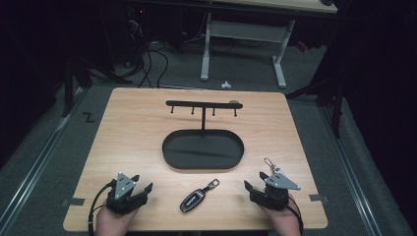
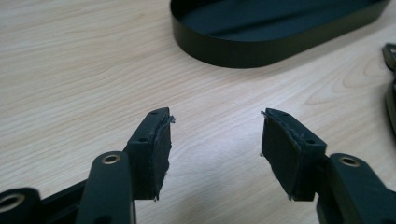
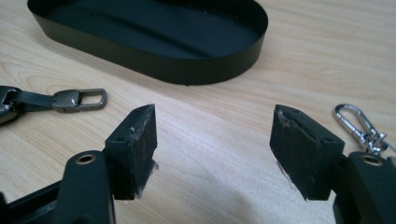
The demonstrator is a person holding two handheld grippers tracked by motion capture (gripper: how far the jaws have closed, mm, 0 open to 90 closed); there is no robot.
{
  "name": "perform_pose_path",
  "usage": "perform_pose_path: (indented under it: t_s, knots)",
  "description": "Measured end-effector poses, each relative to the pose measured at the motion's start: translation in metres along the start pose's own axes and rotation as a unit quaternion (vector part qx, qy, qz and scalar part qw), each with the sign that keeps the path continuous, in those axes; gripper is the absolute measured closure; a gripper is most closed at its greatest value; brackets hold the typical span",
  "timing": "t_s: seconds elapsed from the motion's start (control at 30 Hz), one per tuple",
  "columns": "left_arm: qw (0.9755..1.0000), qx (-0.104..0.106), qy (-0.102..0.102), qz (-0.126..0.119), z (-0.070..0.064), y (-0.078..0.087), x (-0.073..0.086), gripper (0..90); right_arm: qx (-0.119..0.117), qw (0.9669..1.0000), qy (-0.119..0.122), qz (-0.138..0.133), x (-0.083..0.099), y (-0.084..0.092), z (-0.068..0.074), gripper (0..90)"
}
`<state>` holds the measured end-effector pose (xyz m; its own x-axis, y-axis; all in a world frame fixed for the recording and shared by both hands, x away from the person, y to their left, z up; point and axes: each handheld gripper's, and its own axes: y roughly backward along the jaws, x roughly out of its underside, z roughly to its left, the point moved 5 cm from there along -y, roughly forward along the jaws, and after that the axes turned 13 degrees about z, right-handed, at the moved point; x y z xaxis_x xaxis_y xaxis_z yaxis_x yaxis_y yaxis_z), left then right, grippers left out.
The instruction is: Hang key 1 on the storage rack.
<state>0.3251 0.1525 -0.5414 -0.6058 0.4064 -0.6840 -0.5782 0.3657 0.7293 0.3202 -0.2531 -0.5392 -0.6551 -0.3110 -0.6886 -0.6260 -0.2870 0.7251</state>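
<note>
A black car key fob (image 1: 193, 200) with a strap and metal clasp (image 3: 79, 99) lies near the table's front edge, between my two grippers. A silver carabiner keyring (image 1: 270, 164) lies just beyond the right gripper, and it appears again (image 3: 357, 121) beside that gripper's right jaw. A black oval tray (image 1: 169, 157) carries a T-shaped hook stand (image 1: 202, 104) at the table's middle. My left gripper (image 1: 141, 183) stands open over bare wood, nothing between its jaws (image 2: 215, 114). My right gripper (image 1: 254, 180) is open too, empty (image 3: 214, 109).
The wooden table (image 1: 128, 132) ends close behind both hands. The tray's wall (image 2: 261, 46) rises ahead of the left gripper, and its rim (image 3: 187, 70) lies ahead of the right. A white desk frame (image 1: 206, 44) and cables sit on the floor beyond.
</note>
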Motion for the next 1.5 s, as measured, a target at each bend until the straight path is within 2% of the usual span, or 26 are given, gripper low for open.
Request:
perform_pose_path:
  t_s: [0.1, 0.13, 0.17, 0.27, 0.4, 0.43, 0.47, 0.53, 0.6, 0.67, 0.7, 0.8, 0.83, 0.93, 1.0, 1.03, 1.13, 1.2, 1.23, 1.3, 1.33, 1.37, 1.4, 1.47, 1.5]
  knots:
    - [1.0, 0.004, -0.008, 0.0, -0.005, -0.001, -0.001, 50.7, -0.001, 1.0, 0.0, 0.003, 0.001, -0.001, -0.001, 31.6]
    - [0.9998, -0.001, -0.019, 0.003, -0.01, -0.002, -0.003, 53.7, -0.002, 1.0, 0.002, 0.001, 0.002, 0.002, -0.001, 31.6]
    - [0.9998, -0.002, -0.021, 0.005, -0.012, -0.004, -0.003, 55.6, -0.002, 1.0, 0.004, 0.0, 0.002, 0.003, -0.001, 31.6]
    - [0.9998, 0.004, -0.021, 0.007, -0.015, -0.006, -0.004, 62.6, -0.002, 0.9999, 0.011, -0.002, 0.002, 0.005, 0.0, 31.5]
    - [0.9993, 0.017, -0.03, 0.013, -0.022, -0.009, -0.005, 69.2, -0.005, 0.9999, 0.013, -0.001, 0.003, 0.007, 0.0, 31.4]
    - [0.999, 0.025, -0.033, 0.018, -0.026, -0.011, -0.005, 75.0, -0.005, 0.9999, 0.015, 0.002, 0.002, 0.005, 0.001, 31.5]
    - [0.999, 0.025, -0.033, 0.018, -0.026, -0.011, -0.005, 76.9, -0.005, 0.9999, 0.016, 0.003, 0.002, 0.004, 0.001, 31.3]
    - [0.9985, 0.031, -0.039, 0.024, -0.03, -0.012, -0.004, 80.8, -0.005, 0.9998, 0.017, 0.004, 0.001, 0.003, 0.002, 31.1]
    - [0.9971, 0.046, -0.052, 0.031, -0.04, -0.015, -0.004, 84.2, -0.009, 0.9996, 0.026, 0.006, -0.001, 0.0, 0.008, 31.2]
    - [0.9955, 0.049, -0.072, 0.038, -0.051, -0.018, -0.004, 87.1, -0.011, 0.9993, 0.035, 0.006, -0.001, 0.0, 0.012, 36.7]
    - [0.9955, 0.049, -0.072, 0.038, -0.051, -0.018, -0.004, 88.1, -0.012, 0.9992, 0.038, 0.005, -0.001, 0.001, 0.013, 39.5]
    - [0.9922, 0.058, -0.102, 0.044, -0.069, -0.022, -0.005, 89.5, -0.012, 0.9992, 0.039, -0.003, -0.002, 0.004, 0.013, 43.8]
    - [0.9908, 0.068, -0.109, 0.043, -0.077, -0.024, -0.006, 89.8, -0.02, 0.9992, 0.034, -0.004, -0.002, 0.006, 0.011, 47.7]
    - [0.9886, 0.075, -0.122, 0.047, -0.086, -0.025, -0.006, 89.8, -0.021, 0.9993, 0.032, -0.005, -0.001, 0.007, 0.01, 49.8]
    - [0.9852, 0.088, -0.137, 0.054, -0.096, -0.027, -0.004, 89.8, -0.026, 0.9991, 0.031, -0.01, -0.001, 0.01, 0.01, 54.8]
    - [0.9852, 0.088, -0.137, 0.054, -0.096, -0.027, -0.004, 89.8, -0.028, 0.9991, 0.032, -0.01, -0.001, 0.01, 0.011, 54.9]
    - [0.9821, 0.097, -0.152, 0.056, -0.106, -0.027, -0.004, 89.7, -0.033, 0.9989, 0.034, -0.006, 0.0, 0.008, 0.013, 55.6]
    - [0.9818, 0.098, -0.153, 0.054, -0.108, -0.027, -0.004, 89.7, -0.035, 0.9987, 0.038, -0.004, 0.0, 0.006, 0.015, 55.5]
    - [0.9798, 0.107, -0.161, 0.052, -0.115, -0.028, -0.005, 89.5, -0.036, 0.9986, 0.038, -0.002, 0.001, 0.005, 0.016, 55.5]
    - [0.9777, 0.116, -0.168, 0.051, -0.122, -0.029, -0.005, 89.0, -0.04, 0.9984, 0.04, -0.002, 0.001, 0.004, 0.019, 58.3]
    - [0.9777, 0.116, -0.168, 0.051, -0.122, -0.029, -0.005, 88.7, -0.04, 0.9984, 0.04, -0.002, 0.001, 0.004, 0.019, 58.3]
    - [0.9765, 0.119, -0.172, 0.051, -0.125, -0.03, -0.005, 88.7, -0.043, 0.9983, 0.039, -0.002, 0.001, 0.003, 0.021, 59.9]
    - [0.9742, 0.127, -0.179, 0.051, -0.133, -0.032, -0.006, 87.7, -0.043, 0.9981, 0.044, -0.002, 0.002, 0.002, 0.023, 61.0]
    - [0.9736, 0.131, -0.181, 0.048, -0.136, -0.033, -0.007, 87.0, -0.043, 0.998, 0.046, -0.001, 0.002, 0.002, 0.025, 61.5]
    - [0.9713, 0.138, -0.188, 0.046, -0.143, -0.035, -0.009, 86.2, -0.045, 0.9979, 0.047, 0.001, 0.003, 0.002, 0.029, 61.5]
